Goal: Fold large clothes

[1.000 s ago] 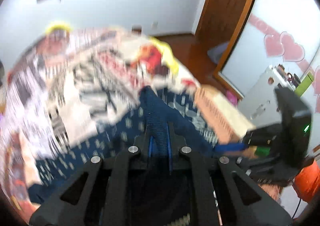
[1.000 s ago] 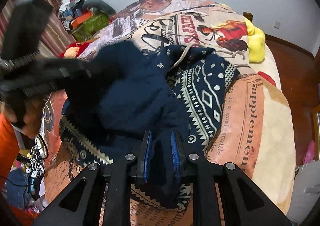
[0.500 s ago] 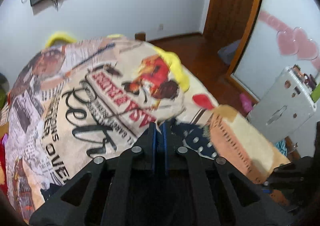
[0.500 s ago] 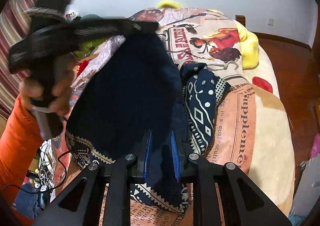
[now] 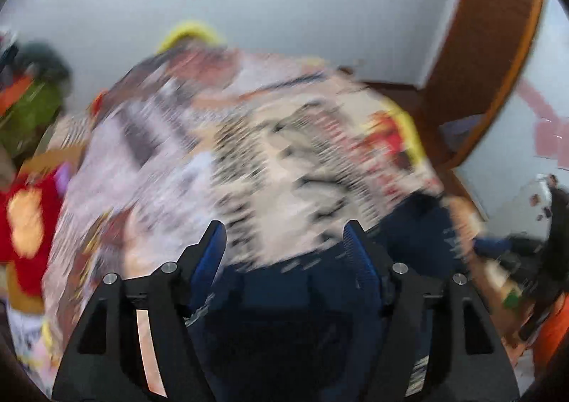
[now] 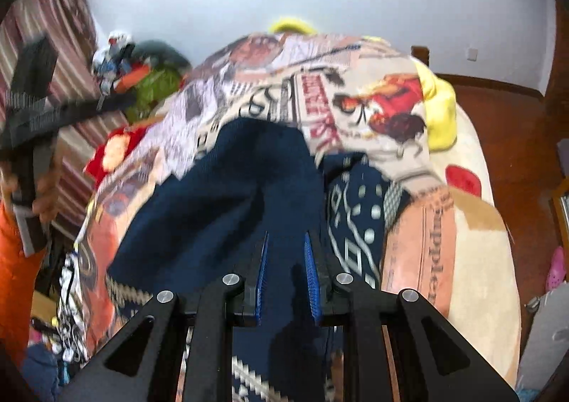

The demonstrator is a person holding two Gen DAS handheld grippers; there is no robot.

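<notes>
Two grippers differ: the right gripper (image 6: pixel 286 256) pinches the navy sweater (image 6: pixel 220 195), which lies toward the bed's (image 6: pixel 473 281) near edge. The left gripper (image 5: pixel 284 242) has just spread, empty, above the sweater's fold.

The left gripper (image 5: pixel 284 242) angles downward, its jaws just sprung wide apart, nothing pinched between the blue pads. The right gripper (image 6: pixel 286 245) angles downward too, jaws narrowly clamped on dark blue fabric (image 6: pixel 227 195).
</notes>
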